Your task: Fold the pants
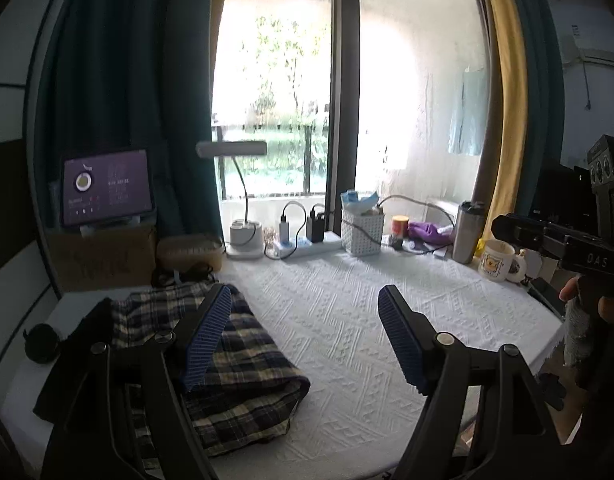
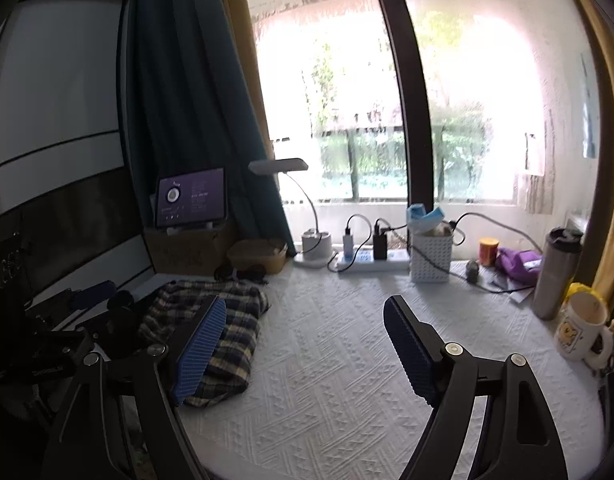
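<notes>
Left wrist view is showing the left gripper (image 1: 305, 336) and right gripper (image 2: 305, 350) standing apart, empty; white basket (image 1: 362, 232) is holding blue packets (image 1: 361, 200), folded pants (image 1: 243, 364) lying alongside.

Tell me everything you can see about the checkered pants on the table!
The plaid pants are soft woven cloth in dark navy with cream and yellowish stripes. They lie folded into a thick bundle of several layers on the left side of the white textured tablecloth, with a rounded fold at the near right edge. A dark cloth lies along their left side. Neither claw holds them: both the left claw and the right claw stand open above the table, nothing between their blue ribbed pads.
</notes>
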A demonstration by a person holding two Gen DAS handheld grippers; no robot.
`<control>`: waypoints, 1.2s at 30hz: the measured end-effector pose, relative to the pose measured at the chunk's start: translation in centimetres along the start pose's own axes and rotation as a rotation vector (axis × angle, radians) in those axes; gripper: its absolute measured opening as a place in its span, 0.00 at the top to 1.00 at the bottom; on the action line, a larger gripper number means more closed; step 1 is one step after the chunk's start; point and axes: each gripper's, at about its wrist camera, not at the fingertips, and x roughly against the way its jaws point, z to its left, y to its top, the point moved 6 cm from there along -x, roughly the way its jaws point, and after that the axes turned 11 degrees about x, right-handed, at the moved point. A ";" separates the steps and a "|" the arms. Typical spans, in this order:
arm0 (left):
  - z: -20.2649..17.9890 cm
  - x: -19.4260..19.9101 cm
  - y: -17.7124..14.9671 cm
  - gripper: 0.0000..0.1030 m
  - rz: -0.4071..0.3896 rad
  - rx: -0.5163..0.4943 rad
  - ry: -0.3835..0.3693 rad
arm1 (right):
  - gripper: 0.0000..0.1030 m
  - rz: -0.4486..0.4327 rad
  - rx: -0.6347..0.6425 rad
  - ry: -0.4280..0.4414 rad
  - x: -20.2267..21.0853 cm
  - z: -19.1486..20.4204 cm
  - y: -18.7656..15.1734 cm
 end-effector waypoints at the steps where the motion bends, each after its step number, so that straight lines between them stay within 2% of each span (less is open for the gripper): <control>1: -0.1 0.2 0.2 0.26 -0.012 0.000 0.000 | 0.20 -0.011 0.000 -0.003 0.5 -0.2 0.2; 7: -0.6 1.6 1.3 0.26 -0.082 0.016 -0.003 | 0.18 -0.052 0.007 -0.025 2.3 -0.7 0.9; 15: -0.9 2.9 2.3 0.26 -0.132 0.014 -0.011 | 0.17 -0.096 0.031 -0.043 4.2 -0.3 2.0; 18: -1.0 3.6 2.6 0.17 -0.154 0.021 -0.015 | 0.16 -0.107 0.041 -0.050 4.6 -0.1 2.4; 23: -0.9 4.5 3.1 0.16 -0.190 0.028 -0.012 | 0.15 -0.123 0.057 -0.060 5.3 0.2 3.0; 28: -0.6 5.7 3.7 0.16 -0.238 0.035 -0.005 | 0.10 -0.143 0.077 -0.076 6.1 0.6 3.4; 36: -0.5 6.9 4.2 0.15 -0.292 0.030 0.010 | 0.03 -0.184 0.104 -0.152 7.5 1.1 4.3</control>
